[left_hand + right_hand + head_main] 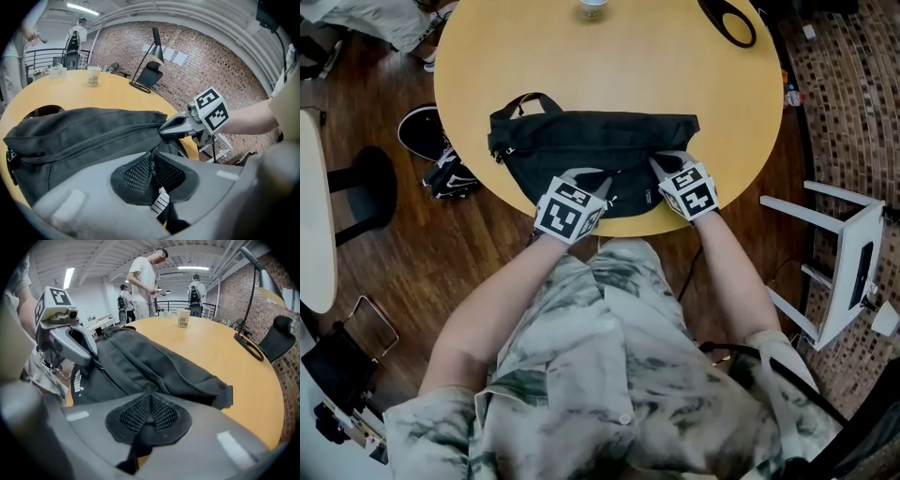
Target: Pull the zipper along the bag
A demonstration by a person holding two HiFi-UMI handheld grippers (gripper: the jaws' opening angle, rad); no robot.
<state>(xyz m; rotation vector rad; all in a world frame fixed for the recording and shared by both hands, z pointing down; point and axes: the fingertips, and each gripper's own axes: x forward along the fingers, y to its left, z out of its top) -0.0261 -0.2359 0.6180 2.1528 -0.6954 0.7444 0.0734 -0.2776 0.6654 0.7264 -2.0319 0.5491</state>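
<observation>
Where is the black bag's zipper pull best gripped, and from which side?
Pinch its thin cord from the bag's near edge, on the person's side: the cord trails that way, and the left gripper is shut on it there.

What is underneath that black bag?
Only the round yellow table shows beneath the black bag. The patch it lies on is covered, so anything else there is hidden.
</observation>
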